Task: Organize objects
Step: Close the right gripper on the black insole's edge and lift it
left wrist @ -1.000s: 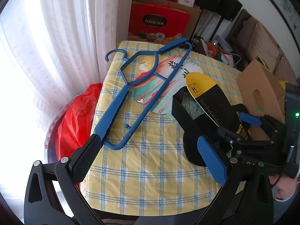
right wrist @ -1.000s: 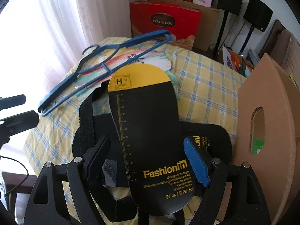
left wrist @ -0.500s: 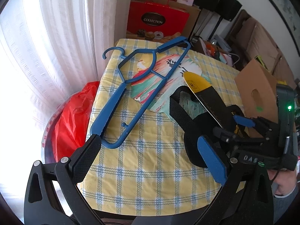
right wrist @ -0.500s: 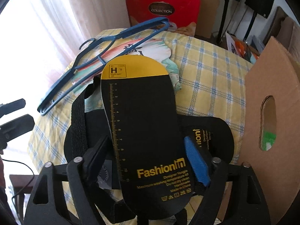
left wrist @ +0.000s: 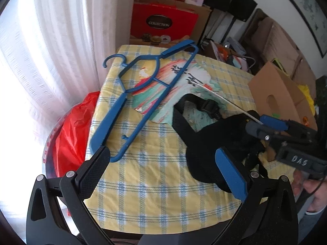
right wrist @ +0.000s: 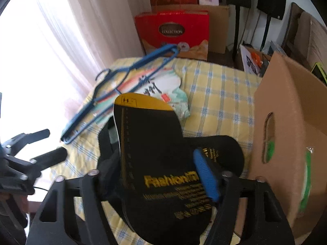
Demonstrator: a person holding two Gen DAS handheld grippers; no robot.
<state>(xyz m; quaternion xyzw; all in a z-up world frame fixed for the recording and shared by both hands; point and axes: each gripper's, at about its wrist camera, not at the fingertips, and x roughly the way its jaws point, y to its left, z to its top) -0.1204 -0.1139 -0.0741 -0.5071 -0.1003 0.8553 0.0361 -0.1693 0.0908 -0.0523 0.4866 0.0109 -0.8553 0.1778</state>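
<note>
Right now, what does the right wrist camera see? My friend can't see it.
The right claw pinches a black-and-yellow insole over a yellow checked tablecloth. A blue hanger lies behind on a colourful fan, and a cardboard box stands at the right.

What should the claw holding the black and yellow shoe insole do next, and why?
Probably carry the insole right, toward the cardboard box. The right gripper, whose jaws have just been closing, grips it lifted off the second insole, and the box stands beside it.
</note>
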